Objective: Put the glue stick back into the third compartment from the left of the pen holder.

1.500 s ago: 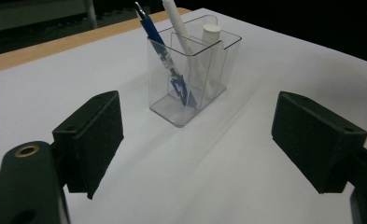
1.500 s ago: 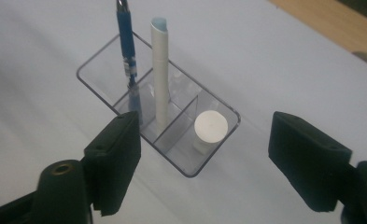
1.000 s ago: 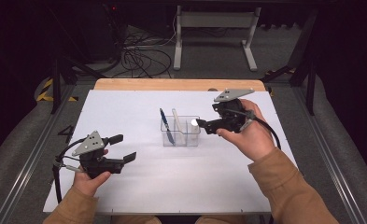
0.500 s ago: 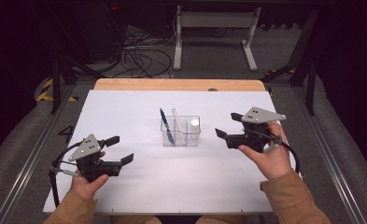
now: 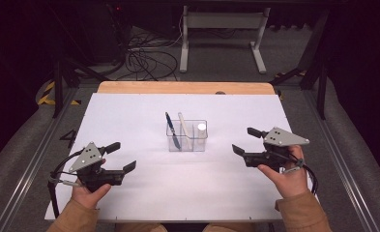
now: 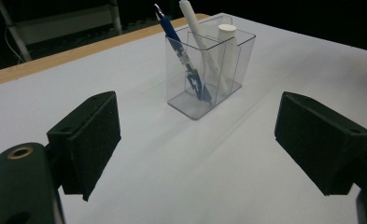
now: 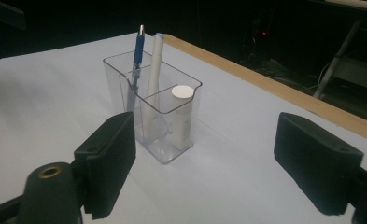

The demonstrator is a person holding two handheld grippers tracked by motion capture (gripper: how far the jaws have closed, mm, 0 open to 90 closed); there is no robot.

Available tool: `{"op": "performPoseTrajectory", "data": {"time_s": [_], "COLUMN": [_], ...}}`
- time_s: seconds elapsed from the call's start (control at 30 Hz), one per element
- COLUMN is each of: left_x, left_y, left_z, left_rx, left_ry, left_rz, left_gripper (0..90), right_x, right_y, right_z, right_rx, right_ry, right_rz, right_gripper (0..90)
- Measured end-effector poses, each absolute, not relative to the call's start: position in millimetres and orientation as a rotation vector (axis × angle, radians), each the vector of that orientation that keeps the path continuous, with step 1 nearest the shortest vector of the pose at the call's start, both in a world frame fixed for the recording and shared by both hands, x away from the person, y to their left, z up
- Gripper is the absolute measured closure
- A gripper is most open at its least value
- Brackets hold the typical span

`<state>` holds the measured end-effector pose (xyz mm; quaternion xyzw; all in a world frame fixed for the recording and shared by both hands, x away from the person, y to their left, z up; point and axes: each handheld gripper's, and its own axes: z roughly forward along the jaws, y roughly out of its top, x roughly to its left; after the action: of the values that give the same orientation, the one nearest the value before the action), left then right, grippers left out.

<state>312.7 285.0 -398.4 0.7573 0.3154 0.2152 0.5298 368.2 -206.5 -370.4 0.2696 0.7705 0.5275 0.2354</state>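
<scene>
Covering most of a wooden table [image 5: 129, 87] is a white sheet [image 5: 144, 193], with dark floor, a tangle of cables [image 5: 146, 60] and a metal stand [image 5: 221, 19] behind. A clear plastic holder [image 5: 187, 136] stands at the sheet's middle, holding a blue pen [image 5: 172, 130], a white pen [image 5: 184, 126] and a short white tube [image 5: 201, 130]. The left gripper [image 5: 121, 157] and right gripper [image 5: 245, 140] flank it, both spread wide, grasping nothing.

No text, label, brand, number or sign can be read in any of the views. The blue pen [image 6: 183, 56] in the clear plastic holder [image 6: 208, 70] carries pale markings on its barrel, but they are too small and blurred to make out.
</scene>
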Motion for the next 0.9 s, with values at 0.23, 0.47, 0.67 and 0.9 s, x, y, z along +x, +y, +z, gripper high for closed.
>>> {"op": "performPoseTrajectory", "data": {"time_s": [0.23,0.47,0.67,0.9], "left_x": [310.8,308.3,306.0,305.9], "left_y": [286.0,285.4,285.8,282.3], "left_z": [-399.3,-401.7,-405.3,-409.4], "left_rx": [1.791,1.799,1.789,1.818], "left_ry": [0.751,0.738,0.734,0.734], "left_rz": [0.516,0.526,0.530,0.550], "left_gripper": [14.8,14.7,14.7,14.7], "right_x": [359.9,353.2,349.8,352.0], "right_y": [-213.4,-214.4,-213.6,-216.1], "right_z": [-391.2,-412.0,-425.0,-431.9], "right_rx": [0.696,0.687,0.703,0.741], "right_ry": [2.120,2.175,2.180,2.140], "right_rz": [1.520,1.473,1.491,1.529], "right_gripper": [20.0,23.2,21.5,19.9]}}
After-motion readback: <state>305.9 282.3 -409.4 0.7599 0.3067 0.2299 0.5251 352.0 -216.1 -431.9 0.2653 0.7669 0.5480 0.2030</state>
